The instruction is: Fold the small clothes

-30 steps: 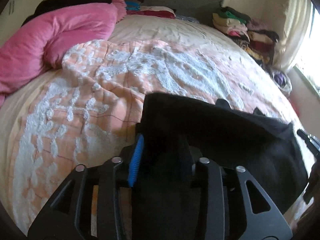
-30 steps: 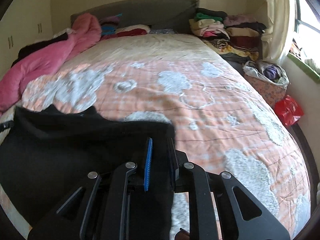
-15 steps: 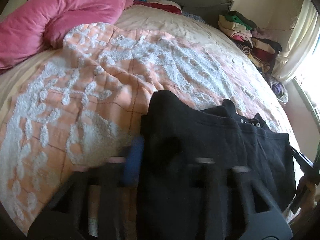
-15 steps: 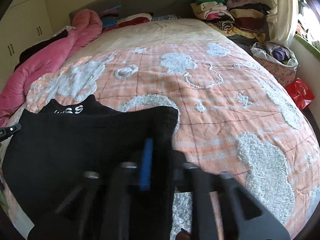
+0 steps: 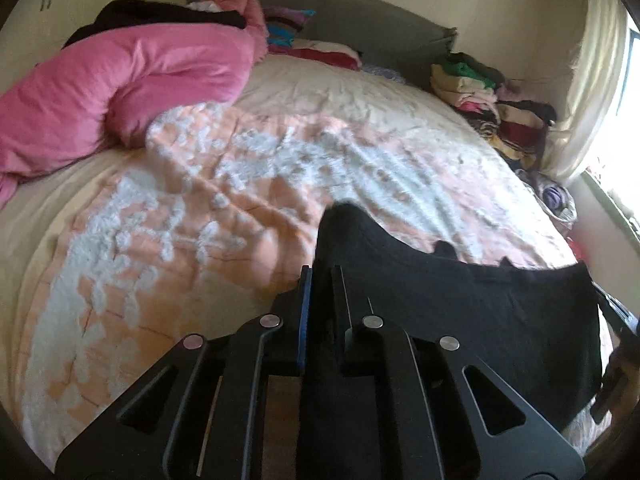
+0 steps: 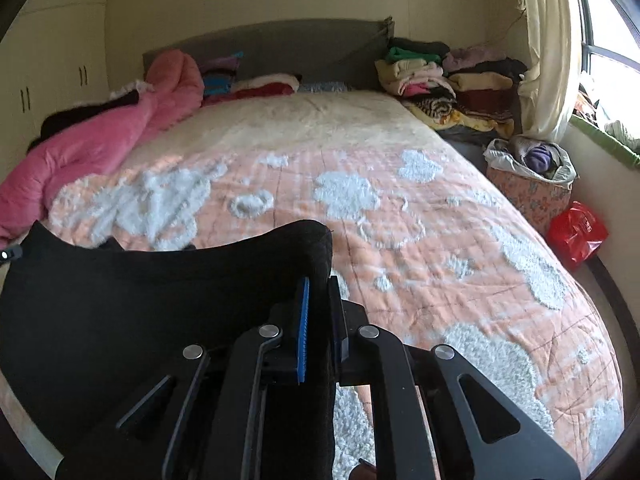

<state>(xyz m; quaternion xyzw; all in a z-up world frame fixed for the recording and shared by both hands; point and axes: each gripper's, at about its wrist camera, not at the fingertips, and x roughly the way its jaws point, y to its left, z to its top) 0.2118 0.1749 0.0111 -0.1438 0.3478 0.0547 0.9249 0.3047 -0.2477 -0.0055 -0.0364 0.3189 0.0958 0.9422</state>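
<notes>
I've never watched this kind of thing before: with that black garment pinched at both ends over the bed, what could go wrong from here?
1. Each gripper, left and right, pinches only a corner of the black garment; the cloth could slip out.
2. The garment sags between the grips, so it may land creased on the bedspread.
3. The bedspread looks fluffy; it could drag the cloth and skew the fold.

The bedspread [image 6: 420, 240] lies bare across mid-frame, open for passing. A pink duvet [image 5: 120, 92] crowds the upper left; stacked clothes [image 6: 448, 84] and a basket [image 6: 528, 192] block the upper right.
</notes>
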